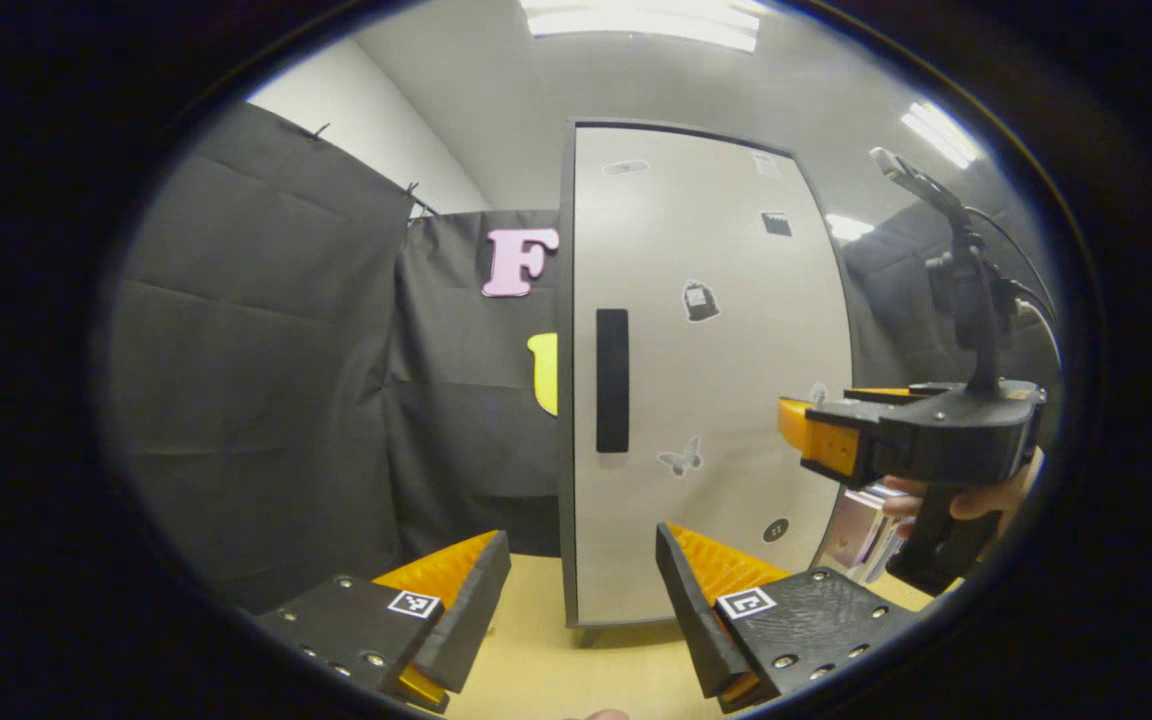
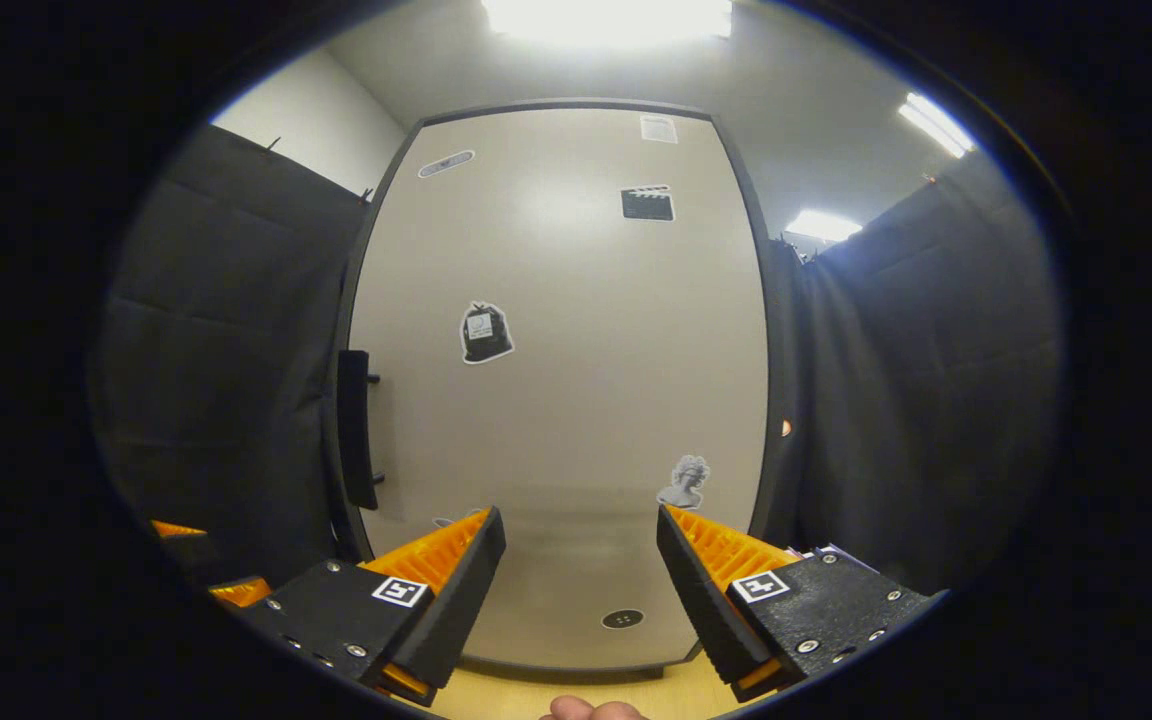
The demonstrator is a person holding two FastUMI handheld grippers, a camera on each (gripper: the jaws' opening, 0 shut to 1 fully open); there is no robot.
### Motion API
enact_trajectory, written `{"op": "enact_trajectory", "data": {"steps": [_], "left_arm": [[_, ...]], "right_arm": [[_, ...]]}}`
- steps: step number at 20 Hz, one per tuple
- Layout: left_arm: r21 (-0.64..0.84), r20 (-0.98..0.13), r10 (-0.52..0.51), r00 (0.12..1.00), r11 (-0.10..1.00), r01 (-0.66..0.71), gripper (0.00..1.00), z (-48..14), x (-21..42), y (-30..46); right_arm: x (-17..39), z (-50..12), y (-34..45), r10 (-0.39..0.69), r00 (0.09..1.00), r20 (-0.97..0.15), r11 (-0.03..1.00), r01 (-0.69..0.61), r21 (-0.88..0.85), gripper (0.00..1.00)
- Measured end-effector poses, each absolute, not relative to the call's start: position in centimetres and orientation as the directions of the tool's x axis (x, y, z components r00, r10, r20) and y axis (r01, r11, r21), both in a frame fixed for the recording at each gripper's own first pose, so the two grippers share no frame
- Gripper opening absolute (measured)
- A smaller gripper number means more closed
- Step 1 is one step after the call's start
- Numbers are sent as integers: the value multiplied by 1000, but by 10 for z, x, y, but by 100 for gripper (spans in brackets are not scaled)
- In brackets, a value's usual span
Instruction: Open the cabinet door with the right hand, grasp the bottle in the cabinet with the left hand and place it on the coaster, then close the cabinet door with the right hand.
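right hand-held gripper [image 2: 581,565], fingers apart, faces the flat cabinet door [image 2: 576,400].

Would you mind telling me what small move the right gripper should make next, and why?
Probably swing the right gripper toward the dark handle at the door's left edge and close on it. The cabinet door looks shut, both grippers are open and hold nothing, and the right one faces the middle of the panel, so it cannot pull yet. The left gripper waits nearby.

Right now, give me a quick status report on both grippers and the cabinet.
Left gripper open, empty. Right gripper open, facing cabinet door. Door shut, handle untouched. Nothing between fingers and door.
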State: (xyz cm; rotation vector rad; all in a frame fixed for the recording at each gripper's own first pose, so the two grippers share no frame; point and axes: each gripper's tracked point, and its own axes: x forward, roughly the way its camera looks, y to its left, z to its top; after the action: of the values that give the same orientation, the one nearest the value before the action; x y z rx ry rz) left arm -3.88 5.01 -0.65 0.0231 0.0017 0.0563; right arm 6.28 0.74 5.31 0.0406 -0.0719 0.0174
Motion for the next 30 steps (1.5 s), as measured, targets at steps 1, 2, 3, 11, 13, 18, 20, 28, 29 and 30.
{"op": "enact_trajectory", "data": {"steps": [1,2,3,11,13,18,20,28,29,30], "left_arm": [[30,-5,65,998,997,-65,84,-8,-43,57],[34,-6,72,997,997,-72,84,-10,-47,63],[37,-7,82,997,996,-82,84,-12,-51,70],[-3,-27,176,984,984,-176,87,-22,-84,122],[0,-29,191,981,982,-191,87,-26,-92,130],[-8,-50,198,979,980,-199,87,-34,-101,139],[-21,-43,200,979,979,-201,84,-30,-104,145],[-39,-56,200,978,978,-203,85,-36,-105,149],[-40,-56,198,979,979,-200,85,-36,-103,148],[-39,-55,192,980,980,-194,85,-36,-101,146]], "right_arm": [[65,58,20,49,995,89,997,-54,52,94],[68,64,31,73,992,100,995,-79,64,95],[69,67,41,92,990,108,992,-100,74,94],[89,93,129,204,965,166,974,-216,63,94],[100,92,149,227,962,151,969,-238,64,94],[124,82,176,237,968,83,971,-238,-1,90],[134,72,184,255,966,35,966,-253,-60,80],[141,63,173,285,957,-47,956,-287,-54,29],[142,62,173,290,956,-51,954,-293,-58,27],[141,62,173,300,952,-59,952,-303,-50,24]]}}
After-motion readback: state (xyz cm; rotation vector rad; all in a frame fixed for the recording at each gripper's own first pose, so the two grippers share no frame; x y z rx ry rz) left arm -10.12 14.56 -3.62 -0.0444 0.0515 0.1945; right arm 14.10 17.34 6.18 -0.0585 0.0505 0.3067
